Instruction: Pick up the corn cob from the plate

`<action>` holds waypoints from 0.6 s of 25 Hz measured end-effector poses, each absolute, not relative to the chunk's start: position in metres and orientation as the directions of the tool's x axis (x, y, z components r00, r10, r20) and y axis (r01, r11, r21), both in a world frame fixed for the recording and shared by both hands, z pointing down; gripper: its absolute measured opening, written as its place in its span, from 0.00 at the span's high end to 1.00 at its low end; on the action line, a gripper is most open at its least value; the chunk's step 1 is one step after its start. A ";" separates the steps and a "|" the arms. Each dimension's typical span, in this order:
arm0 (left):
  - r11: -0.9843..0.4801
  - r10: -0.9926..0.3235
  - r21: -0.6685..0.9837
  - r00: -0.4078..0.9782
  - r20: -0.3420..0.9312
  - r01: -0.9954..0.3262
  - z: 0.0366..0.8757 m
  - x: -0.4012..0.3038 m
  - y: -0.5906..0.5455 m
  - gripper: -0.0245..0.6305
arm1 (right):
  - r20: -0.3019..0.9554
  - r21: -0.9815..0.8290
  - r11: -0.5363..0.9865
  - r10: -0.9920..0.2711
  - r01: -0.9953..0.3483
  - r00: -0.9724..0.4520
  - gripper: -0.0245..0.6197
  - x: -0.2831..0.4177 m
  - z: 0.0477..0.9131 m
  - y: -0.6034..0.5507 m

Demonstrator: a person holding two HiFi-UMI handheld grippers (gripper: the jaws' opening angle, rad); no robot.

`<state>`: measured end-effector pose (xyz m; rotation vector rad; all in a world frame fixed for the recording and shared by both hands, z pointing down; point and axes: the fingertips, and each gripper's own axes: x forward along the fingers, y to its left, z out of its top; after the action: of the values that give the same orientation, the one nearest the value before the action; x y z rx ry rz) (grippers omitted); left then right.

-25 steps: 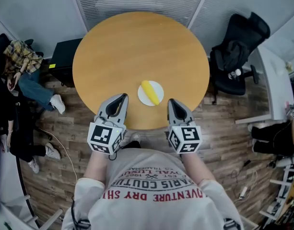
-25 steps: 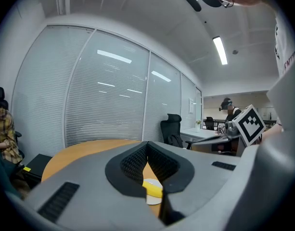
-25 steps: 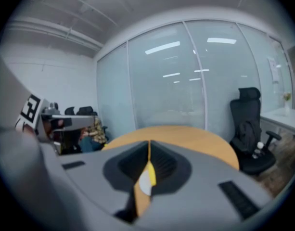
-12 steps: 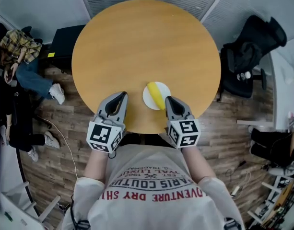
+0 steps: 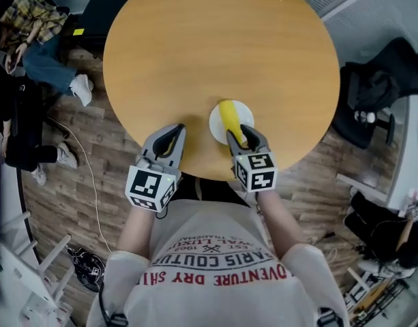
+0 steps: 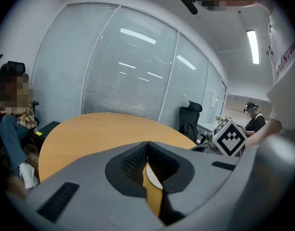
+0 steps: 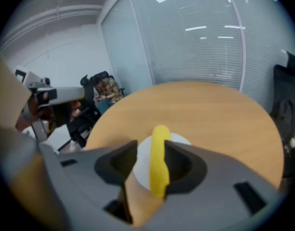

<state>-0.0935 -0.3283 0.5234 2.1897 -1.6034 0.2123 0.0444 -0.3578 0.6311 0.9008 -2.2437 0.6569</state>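
Observation:
A yellow corn cob (image 5: 230, 117) lies on a small white plate (image 5: 219, 124) near the front edge of the round wooden table (image 5: 195, 53). My right gripper (image 5: 244, 140) is low at the plate's near side and its jaws are opening. In the right gripper view the corn cob (image 7: 160, 158) shows between the jaws, close to the right one, and no pad presses on it; the plate (image 7: 143, 163) lies under it. My left gripper (image 5: 172, 134) hovers over the table edge to the left of the plate. Its jaws meet at the tips, left gripper (image 6: 147, 143), with nothing in them.
A black office chair (image 5: 374, 92) stands right of the table. A seated person (image 5: 33, 18) is at the upper left, a cable (image 5: 87, 182) runs over the wooden floor. Glass walls with blinds (image 6: 123, 71) stand beyond the table.
Both grippers have come down toward the table. The right one moved forward to the plate and its jaws went from shut to apart around the corn cob's near end.

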 end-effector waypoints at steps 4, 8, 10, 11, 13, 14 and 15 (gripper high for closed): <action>-0.210 -0.869 0.258 0.301 0.392 -0.943 0.544 -0.099 -0.330 0.91 | 0.752 -0.189 0.653 -0.383 -0.733 -0.536 0.59 0.037 0.662 -0.373; -0.162 -0.867 0.274 0.269 0.419 -0.948 0.557 -0.104 -0.326 0.91 | 0.816 -0.185 0.674 -0.300 -0.715 -0.494 0.56 0.032 0.692 -0.376; -0.146 -0.869 0.275 0.256 0.423 -0.950 0.561 -0.109 -0.330 0.91 | 0.842 -0.179 0.681 -0.268 -0.711 -0.469 0.56 0.029 0.702 -0.380; -0.141 -0.870 0.275 0.251 0.424 -0.951 0.563 -0.112 -0.332 0.91 | 0.852 -0.175 0.682 -0.257 -0.710 -0.456 0.56 0.027 0.706 -0.383; -0.132 -0.870 0.274 0.244 0.429 -0.952 0.567 -0.117 -0.334 0.91 | 0.868 -0.174 0.679 -0.237 -0.714 -0.437 0.56 0.025 0.713 -0.386; -0.127 -0.869 0.276 0.241 0.433 -0.953 0.569 -0.118 -0.335 0.91 | 0.874 -0.176 0.676 -0.228 -0.716 -0.429 0.55 0.025 0.716 -0.385; -0.122 -0.867 0.278 0.239 0.437 -0.953 0.570 -0.119 -0.334 0.91 | 0.879 -0.175 0.674 -0.221 -0.717 -0.422 0.55 0.026 0.718 -0.385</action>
<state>-0.1191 -0.3343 0.5701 2.0204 -1.6594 0.2273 0.0258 -0.3848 0.7183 0.7282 -1.9703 0.6821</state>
